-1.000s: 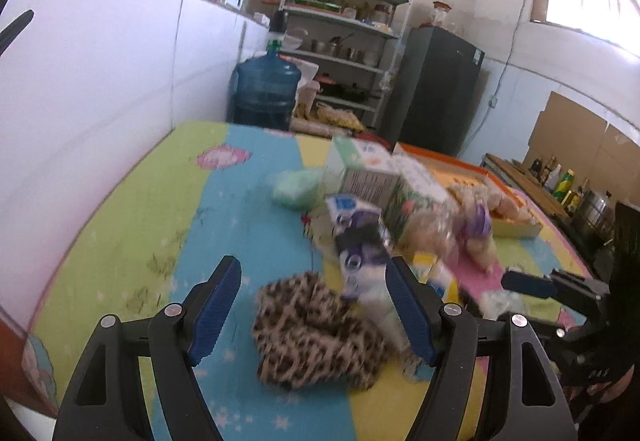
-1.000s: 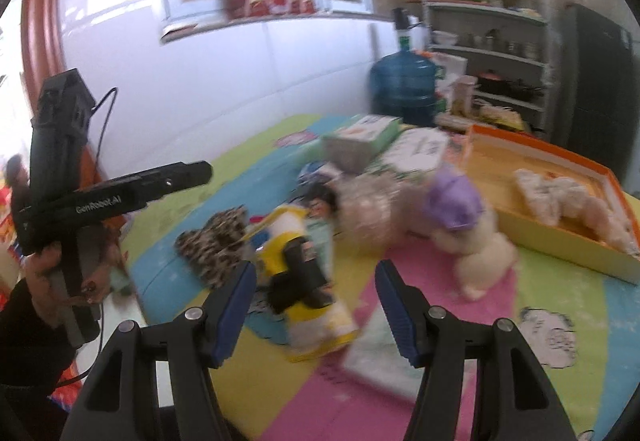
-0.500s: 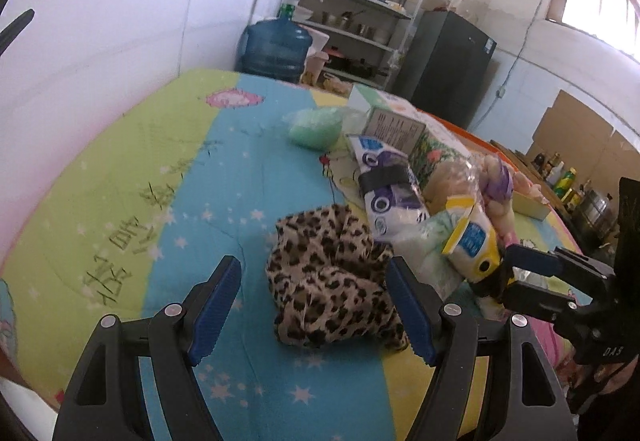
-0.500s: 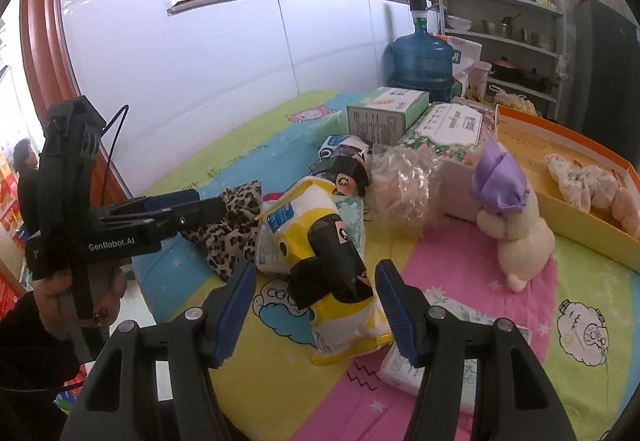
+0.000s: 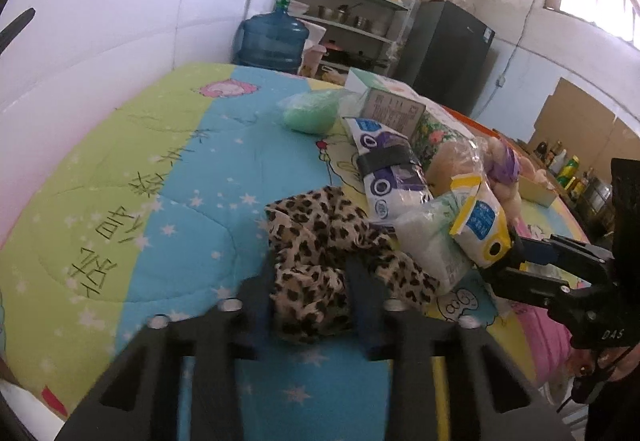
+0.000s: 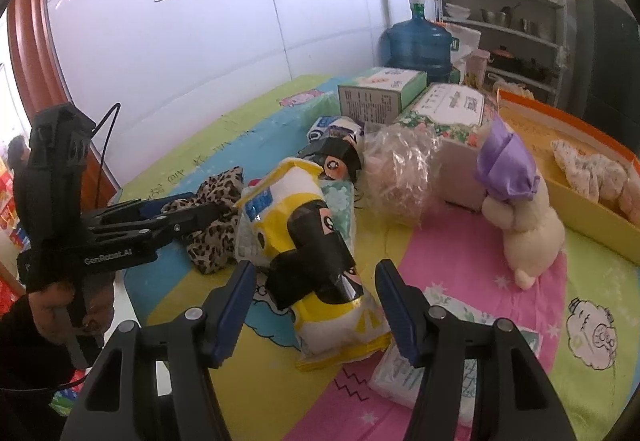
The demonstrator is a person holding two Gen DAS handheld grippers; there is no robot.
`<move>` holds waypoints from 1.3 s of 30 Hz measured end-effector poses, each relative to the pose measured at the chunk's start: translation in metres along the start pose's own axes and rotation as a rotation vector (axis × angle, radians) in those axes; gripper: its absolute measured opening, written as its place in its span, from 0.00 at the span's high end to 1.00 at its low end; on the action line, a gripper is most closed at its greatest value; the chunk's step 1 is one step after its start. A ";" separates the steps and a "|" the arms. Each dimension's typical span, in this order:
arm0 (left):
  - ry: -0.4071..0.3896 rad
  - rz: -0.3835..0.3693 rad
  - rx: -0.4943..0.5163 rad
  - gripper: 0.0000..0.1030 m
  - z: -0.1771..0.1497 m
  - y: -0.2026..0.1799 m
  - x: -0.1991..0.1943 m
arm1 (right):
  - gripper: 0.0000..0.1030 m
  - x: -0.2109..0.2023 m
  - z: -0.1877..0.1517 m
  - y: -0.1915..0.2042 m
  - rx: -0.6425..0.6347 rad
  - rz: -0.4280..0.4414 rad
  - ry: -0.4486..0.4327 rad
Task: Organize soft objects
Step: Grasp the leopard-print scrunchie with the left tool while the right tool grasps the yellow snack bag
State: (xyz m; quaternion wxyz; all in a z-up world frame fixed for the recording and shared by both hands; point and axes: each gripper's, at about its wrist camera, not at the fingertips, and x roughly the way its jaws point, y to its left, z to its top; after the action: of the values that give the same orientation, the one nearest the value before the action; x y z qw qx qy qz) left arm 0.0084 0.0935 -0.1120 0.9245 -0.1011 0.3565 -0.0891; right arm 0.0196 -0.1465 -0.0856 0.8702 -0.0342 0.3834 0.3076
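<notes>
While closing — leopard cloth (image 5: 320, 241) between left claw (image 5: 310, 295) pads

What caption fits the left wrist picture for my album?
Left gripper, fingers closing on a leopard-print cloth on a colourful quilt, beside snack bags.

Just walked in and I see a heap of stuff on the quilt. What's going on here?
A person is sorting soft things with two grippers. The left hand-held gripper is closing its jaws around the leopard cloth, which sits bunched between them. The right hand-held gripper straddles the yellow pack with its jaws apart, not pressing it. A plush toy stands beside the orange box.
</notes>
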 end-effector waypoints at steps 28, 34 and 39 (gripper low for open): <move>-0.176 -0.011 0.099 0.85 0.016 -0.028 -0.045 | 0.52 -0.026 0.002 -0.004 0.025 0.036 -0.081; -0.204 -0.021 0.119 0.85 0.023 -0.035 -0.055 | 0.52 -0.040 0.001 -0.007 0.033 0.035 -0.116; -0.228 -0.028 0.143 0.85 0.032 -0.043 -0.064 | 0.52 -0.052 0.008 -0.010 0.043 0.022 -0.161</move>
State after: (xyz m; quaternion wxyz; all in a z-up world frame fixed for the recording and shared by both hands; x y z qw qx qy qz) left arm -0.0200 0.0710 -0.0369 0.9626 -0.0492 0.2403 -0.1153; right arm 0.0034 -0.1792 -0.0462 0.8953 0.0133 0.3190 0.3105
